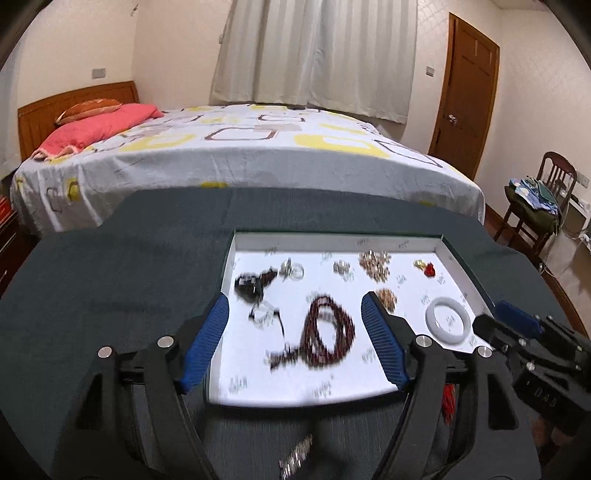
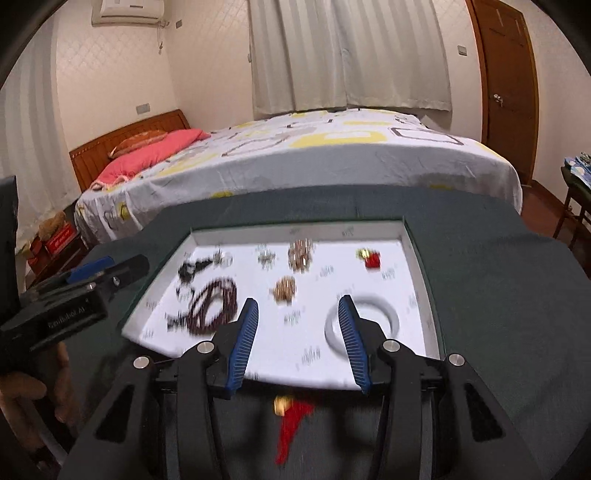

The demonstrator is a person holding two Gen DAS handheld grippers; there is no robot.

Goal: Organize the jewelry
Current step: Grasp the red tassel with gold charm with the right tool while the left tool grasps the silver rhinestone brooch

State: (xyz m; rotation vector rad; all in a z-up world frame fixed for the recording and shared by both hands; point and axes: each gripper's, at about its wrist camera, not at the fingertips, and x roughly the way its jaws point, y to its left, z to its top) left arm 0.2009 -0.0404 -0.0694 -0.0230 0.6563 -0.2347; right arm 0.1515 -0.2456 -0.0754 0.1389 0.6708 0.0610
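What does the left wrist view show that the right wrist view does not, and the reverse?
Only the left wrist view shows a silver chain on the dark cloth before the tray. Only the right wrist view shows a red tassel there and an air conditioner. Both show the white tray with the dark bead strand, the white bangle and both open grippers.

The counter (image 1: 110,277) is dark green; the tray (image 1: 332,380) is white; the bed sheet (image 1: 258,158) shows yellow squares on grey.
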